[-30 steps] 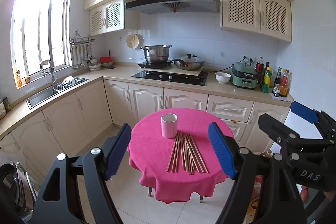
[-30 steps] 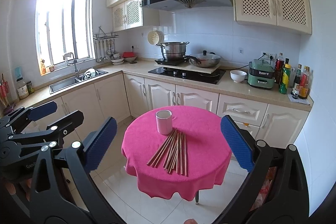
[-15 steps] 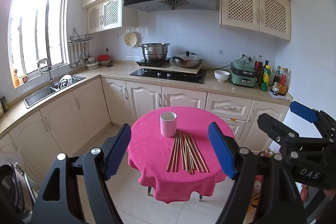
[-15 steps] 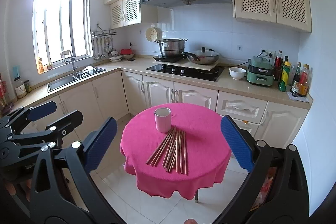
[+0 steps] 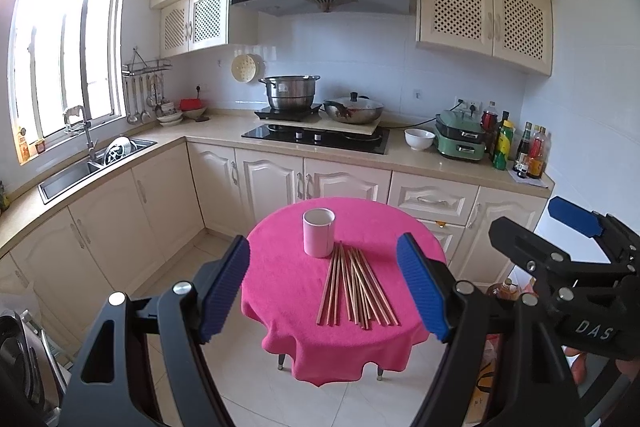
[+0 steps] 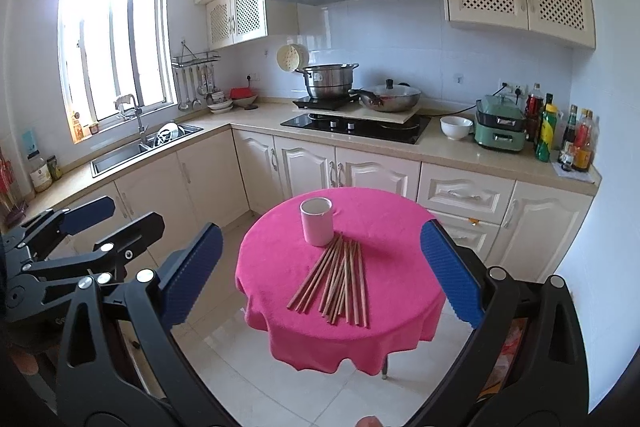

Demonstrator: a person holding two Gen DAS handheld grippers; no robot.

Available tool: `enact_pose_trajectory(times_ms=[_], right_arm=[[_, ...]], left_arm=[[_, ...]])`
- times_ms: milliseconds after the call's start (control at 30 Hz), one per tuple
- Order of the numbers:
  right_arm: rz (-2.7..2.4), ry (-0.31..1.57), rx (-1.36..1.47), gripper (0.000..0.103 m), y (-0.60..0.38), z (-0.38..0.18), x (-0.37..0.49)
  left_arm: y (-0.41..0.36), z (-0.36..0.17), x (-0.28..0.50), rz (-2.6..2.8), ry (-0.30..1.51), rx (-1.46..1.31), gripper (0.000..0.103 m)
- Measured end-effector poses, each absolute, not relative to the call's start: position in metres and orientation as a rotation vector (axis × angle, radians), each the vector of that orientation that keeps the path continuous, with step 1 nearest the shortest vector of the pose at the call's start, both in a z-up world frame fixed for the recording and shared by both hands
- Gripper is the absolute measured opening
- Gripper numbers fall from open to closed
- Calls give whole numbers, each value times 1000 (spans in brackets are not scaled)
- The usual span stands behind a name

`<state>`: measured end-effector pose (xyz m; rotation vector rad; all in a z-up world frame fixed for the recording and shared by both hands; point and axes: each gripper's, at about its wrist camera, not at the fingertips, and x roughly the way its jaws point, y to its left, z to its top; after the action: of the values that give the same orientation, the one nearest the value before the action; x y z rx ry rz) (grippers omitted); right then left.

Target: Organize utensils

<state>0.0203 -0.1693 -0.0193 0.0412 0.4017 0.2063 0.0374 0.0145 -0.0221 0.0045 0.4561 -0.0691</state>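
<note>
A small round table with a pink cloth [image 5: 280, 291] [image 6: 400, 267] stands in the kitchen. On it a pale pink cup [image 5: 318, 233] [image 6: 317, 221] stands upright, with several brown chopsticks [image 5: 354, 287] [image 6: 336, 283] fanned out on the cloth just in front of it. My left gripper [image 5: 324, 291] is open and empty, well short of the table. My right gripper [image 6: 320, 279] is also open and empty, at a similar distance. Each gripper shows in the other's view, the right one [image 5: 576, 227] and the left one [image 6: 92, 223].
An L-shaped counter with cream cabinets [image 5: 344, 183] runs behind and to the left of the table. It holds a sink [image 5: 92, 167], a hob with a pot [image 5: 290, 93] and a wok [image 5: 354, 111], a white bowl [image 5: 419, 139], a green cooker [image 5: 460, 139] and bottles [image 5: 532, 151]. White floor tiles [image 6: 304, 387] surround the table.
Both views have shifted slightly upward and nearer; the table and counter sit a little higher in frame. Cup and chopsticks have not moved. Both grippers stay open.
</note>
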Motion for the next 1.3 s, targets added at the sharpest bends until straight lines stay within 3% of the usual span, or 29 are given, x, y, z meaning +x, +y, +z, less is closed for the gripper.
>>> enact_pose_trajectory(times_ms=[733,1067,1300], right_arm=[[165,457,-79,97,-150,-42,76],[176,498,-76,97,-169,-65,157],[224,665,-14,97,-201,-102,244]], left_arm=[[20,-44,92,-50,512,6,75],[2,-69,180,-23,603,46,75],[-1,-114,273,0,789,13,74]])
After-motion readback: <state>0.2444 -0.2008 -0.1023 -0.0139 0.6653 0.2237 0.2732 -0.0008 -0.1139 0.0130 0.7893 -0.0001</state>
